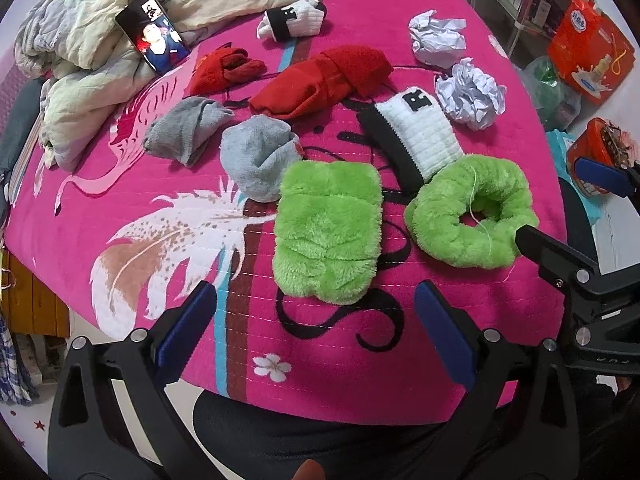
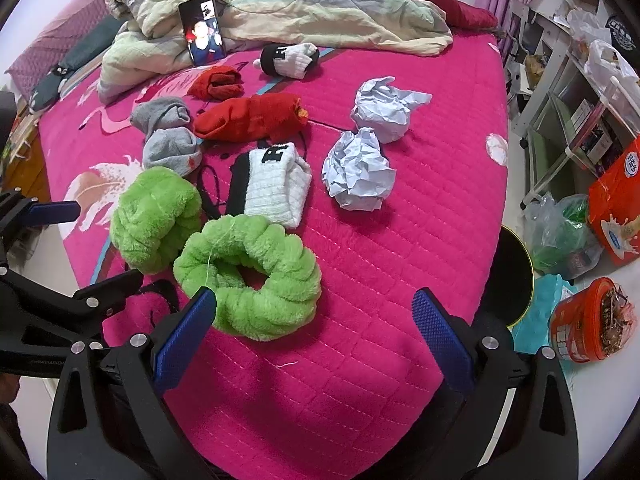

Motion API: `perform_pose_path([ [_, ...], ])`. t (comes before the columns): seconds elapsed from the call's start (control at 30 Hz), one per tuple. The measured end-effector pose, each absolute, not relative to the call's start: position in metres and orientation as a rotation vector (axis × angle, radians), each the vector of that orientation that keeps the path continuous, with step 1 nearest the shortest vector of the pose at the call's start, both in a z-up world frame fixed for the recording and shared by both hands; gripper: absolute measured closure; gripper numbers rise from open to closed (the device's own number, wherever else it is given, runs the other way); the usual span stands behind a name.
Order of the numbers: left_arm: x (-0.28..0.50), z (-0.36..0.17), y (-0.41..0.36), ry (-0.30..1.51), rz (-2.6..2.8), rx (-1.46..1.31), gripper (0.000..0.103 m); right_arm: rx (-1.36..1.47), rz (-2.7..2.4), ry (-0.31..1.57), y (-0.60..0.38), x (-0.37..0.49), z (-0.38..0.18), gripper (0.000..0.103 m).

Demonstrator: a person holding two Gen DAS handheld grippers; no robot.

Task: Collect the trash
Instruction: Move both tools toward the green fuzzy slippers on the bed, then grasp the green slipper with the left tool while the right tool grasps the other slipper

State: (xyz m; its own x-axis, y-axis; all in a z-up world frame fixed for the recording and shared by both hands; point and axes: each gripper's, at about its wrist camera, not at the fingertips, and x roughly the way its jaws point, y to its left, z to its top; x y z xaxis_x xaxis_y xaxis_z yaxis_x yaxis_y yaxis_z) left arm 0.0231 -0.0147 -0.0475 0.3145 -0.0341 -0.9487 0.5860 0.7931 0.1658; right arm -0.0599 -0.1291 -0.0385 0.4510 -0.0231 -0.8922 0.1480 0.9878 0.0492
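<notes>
Two crumpled paper balls lie on the pink bed cover (image 2: 400, 280), toward its right side: the nearer paper ball (image 2: 358, 170) sits just right of a white-and-black sock (image 2: 276, 184), and the farther paper ball (image 2: 382, 108) lies just beyond it, close but apart from it. In the left wrist view the same nearer paper ball (image 1: 470, 94) and farther paper ball (image 1: 438, 36) appear at the upper right. Around them lie the socks: a ring-shaped fuzzy green sock (image 2: 248, 276), a folded fuzzy green sock (image 2: 154, 218), two grey socks (image 2: 170, 136), a red sock (image 2: 250, 118), a smaller red bundle (image 2: 216, 82) and a second white-and-black sock (image 2: 290, 58). A phone (image 2: 202, 30) with a lit screen leans against a rumpled pale blanket (image 2: 304, 12) at the far end of the bed. On the floor to the right stand an orange tub (image 2: 588, 320), a plastic bag (image 2: 560, 232) and an orange box (image 2: 618, 208). The right tongs (image 2: 314, 332) hover over the near edge of the bed, spread wide and holding nothing, the left blue pad just beside the ring-shaped sock. The left tongs (image 1: 316, 328) are likewise wide apart and empty, just short of the folded green sock.
</notes>
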Motion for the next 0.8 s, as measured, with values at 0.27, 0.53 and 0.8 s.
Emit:
perform_pose_path([
  [0.27,0.028,-0.055,-0.01,1.211,-0.439,0.546,0.006,0.132,-0.102,1.108,-0.128,-0.059,-0.042,0.009],
  [0.53,0.032,-0.066,-0.015,1.241,-0.473,0.542,0.006,0.125,-0.091,1.128,-0.124,-0.06,-0.048,0.009],
  [0.8,0.045,-0.092,-0.024,1.286,-0.523,0.568,0.006,0.115,-0.055,1.138,-0.122,-0.061,-0.047,0.009],
])
